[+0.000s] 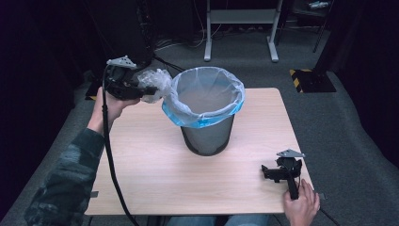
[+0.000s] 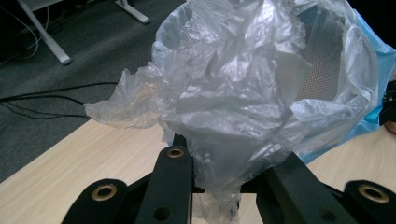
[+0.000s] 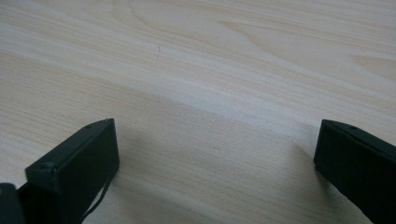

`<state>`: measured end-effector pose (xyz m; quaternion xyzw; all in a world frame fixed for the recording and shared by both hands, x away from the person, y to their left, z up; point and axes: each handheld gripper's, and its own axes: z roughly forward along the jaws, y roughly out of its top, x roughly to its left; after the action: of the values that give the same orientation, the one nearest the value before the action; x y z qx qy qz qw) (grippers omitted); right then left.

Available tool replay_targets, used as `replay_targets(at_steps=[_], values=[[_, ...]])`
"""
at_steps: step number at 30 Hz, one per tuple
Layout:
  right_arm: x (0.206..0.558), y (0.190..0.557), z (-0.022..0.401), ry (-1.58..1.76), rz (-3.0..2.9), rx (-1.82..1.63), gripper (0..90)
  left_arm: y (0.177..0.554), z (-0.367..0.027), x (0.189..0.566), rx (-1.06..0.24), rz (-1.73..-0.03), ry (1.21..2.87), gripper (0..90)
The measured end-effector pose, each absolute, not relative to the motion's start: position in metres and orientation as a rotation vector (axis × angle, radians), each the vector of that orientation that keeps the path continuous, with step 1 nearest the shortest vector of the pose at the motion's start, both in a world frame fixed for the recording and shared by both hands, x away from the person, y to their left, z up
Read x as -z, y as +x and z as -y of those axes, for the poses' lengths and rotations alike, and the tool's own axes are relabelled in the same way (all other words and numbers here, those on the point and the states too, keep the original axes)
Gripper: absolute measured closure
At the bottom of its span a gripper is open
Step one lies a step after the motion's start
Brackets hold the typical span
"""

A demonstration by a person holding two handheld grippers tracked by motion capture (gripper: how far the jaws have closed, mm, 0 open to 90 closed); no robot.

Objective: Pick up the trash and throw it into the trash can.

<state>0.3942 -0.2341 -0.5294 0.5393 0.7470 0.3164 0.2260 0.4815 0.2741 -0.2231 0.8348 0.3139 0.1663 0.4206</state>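
Item: wire-mesh waste bin (image 1: 207,136), dark, round, tapering toward its base, standing upright near the middle of a light wood-grain table (image 1: 155,169). A translucent plastic liner (image 1: 207,96) sits inside it and is folded outward over the rim; the overhang reads pale blue on the near side. In the left gripper view the mesh wall shows through the liner's mouth (image 2: 322,56).

Item: crumpled clear plastic bag (image 1: 155,84), thin, wrinkled, greyish-white, held in the air just beside the bin's rim on its left, over the table's far left corner. In the left gripper view the bunched bag (image 2: 219,93) rises from between the two black jaws.

Left gripper (image 1: 141,90): raised above the table, jaws clamped on the lower end of the crumpled bag; a black cable (image 1: 110,155) trails down across the table edge.

Right gripper (image 1: 269,170): resting on the table near its front right corner, well apart from the bin, jaws spread wide with bare tabletop between them.

Floor (image 1: 348,132): grey carpet.
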Motion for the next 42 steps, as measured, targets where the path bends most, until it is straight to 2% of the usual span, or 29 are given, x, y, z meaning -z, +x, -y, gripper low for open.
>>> replay_targets(at_steps=[16, 42], values=[[0.529, 0.394, 0.234, 1.491, -2.058, -0.874, 0.0, 0.500, -0.230, 0.209, -0.410, -0.736, 2.145, 79.3], [0.529, 0.394, 0.234, 1.491, -2.060, -0.872, 0.0, 0.548, -0.146, 0.248, -0.326, -0.775, 2.286, 79.0]])
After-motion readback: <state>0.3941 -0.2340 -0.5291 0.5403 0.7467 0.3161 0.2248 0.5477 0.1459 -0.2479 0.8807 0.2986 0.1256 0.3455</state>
